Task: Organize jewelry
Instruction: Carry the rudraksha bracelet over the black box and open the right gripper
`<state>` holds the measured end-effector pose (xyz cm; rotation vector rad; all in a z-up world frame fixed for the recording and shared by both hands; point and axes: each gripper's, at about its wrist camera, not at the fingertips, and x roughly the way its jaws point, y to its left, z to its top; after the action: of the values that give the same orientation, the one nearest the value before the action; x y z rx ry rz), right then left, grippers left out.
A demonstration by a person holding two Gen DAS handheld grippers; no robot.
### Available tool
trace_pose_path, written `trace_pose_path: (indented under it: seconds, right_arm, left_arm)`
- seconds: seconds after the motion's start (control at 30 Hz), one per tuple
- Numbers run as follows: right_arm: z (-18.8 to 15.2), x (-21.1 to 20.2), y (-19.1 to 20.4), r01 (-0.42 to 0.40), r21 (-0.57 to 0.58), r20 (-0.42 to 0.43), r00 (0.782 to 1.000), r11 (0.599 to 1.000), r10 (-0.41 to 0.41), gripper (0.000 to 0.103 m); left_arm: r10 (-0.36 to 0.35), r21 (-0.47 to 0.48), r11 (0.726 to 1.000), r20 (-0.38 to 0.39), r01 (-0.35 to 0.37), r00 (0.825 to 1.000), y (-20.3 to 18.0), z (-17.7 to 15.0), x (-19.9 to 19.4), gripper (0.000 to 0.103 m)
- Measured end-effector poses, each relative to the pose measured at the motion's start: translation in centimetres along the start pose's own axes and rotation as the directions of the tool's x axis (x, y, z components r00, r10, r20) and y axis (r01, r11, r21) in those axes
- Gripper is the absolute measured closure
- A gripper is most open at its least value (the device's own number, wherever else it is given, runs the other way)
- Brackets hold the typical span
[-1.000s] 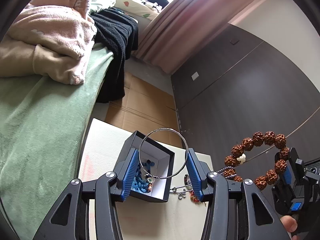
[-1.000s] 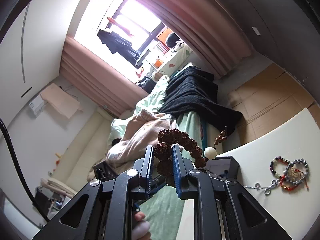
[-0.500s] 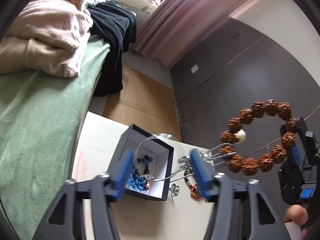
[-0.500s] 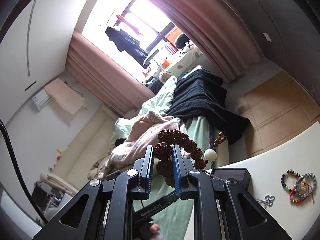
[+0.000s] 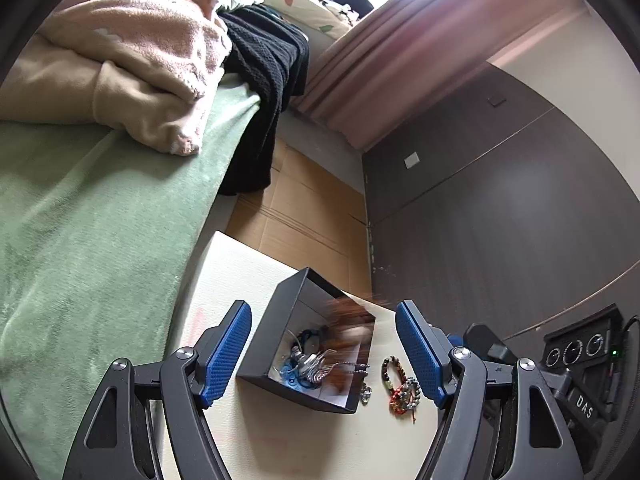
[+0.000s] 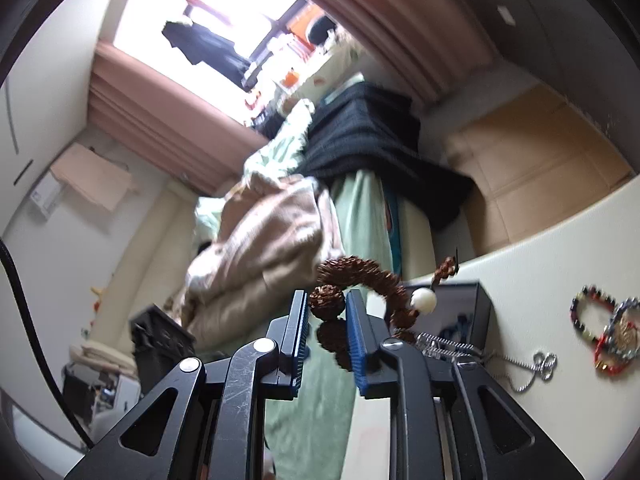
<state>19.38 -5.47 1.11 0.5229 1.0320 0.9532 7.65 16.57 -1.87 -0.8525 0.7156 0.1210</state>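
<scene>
A black box (image 5: 262,346) with a white inside stands on the cream table (image 5: 224,280) and holds blue and silver jewelry (image 5: 308,362). My left gripper (image 5: 323,320) hovers over it, jaws wide and still opening, nothing pressed between them. A brown seed-bead bracelet (image 5: 352,314) shows as a blur above the box's far right corner. In the right wrist view my right gripper (image 6: 327,297) has one bead of this bracelet (image 6: 360,272) between its blue pads, and its jaws are starting to open. The white bead (image 6: 424,300) hangs on the right, above the box (image 6: 460,304).
Two beaded bracelets (image 5: 400,380) lie on the table right of the box, with a silver chain (image 6: 520,364) next to them. A green-covered bed (image 5: 80,240) with piled blankets runs along the left. Cardboard (image 5: 300,216) covers the floor beyond, before a dark wardrobe (image 5: 500,220).
The silver bangle left my left gripper and dropped into the box as those jaws spread. My right gripper carried the brown bracelet down and over the box.
</scene>
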Motion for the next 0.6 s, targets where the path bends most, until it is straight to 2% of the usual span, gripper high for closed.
trace_pose_path:
  seconds: [0.07,0.1,0.13,0.17,0.37,0.6]
  right_arm:
    - [-0.2,0.0,-0.5,0.011,0.009,-0.022,1.0,1.0,-0.011,0.058]
    - [-0.3,-0.5,-0.7,0.027,0.006,-0.002,1.0,1.0,-0.027,0.052]
    - [-0.4,-1.2,-1.0,0.049,0.005,0.023,0.999,0.999,-0.049,0.043]
    - [-0.5,-1.9,-1.3,0.073,0.009,0.041,0.997,0.997,-0.073,0.039]
    - [-0.3,-4.5,-3.9,0.174,0.058,0.052,0.983,0.983,-0.177,0.039]
    - [-1.6,-5.5,-7.4,0.25,0.117,-0.013,0.968,0.961,-0.25,0.039]
  left_arm:
    - [0.002,0.013,1.0,-0.007,-0.002,1.0,-0.2,-0.1,0.2,0.028]
    - [0.005,0.023,1.0,-0.014,-0.005,1.0,-0.5,-0.2,0.3,0.028]
    - [0.007,0.031,1.0,-0.018,-0.006,1.0,-0.6,-0.3,0.4,0.028]
    - [0.007,0.039,0.999,-0.022,-0.006,1.0,-0.8,-0.5,0.6,0.028]
    - [0.014,0.116,0.993,-0.055,-0.007,0.998,-2.9,-2.0,1.9,0.028]
    - [0.057,0.236,0.971,-0.079,-0.036,0.995,-5.7,-4.5,4.4,0.028]
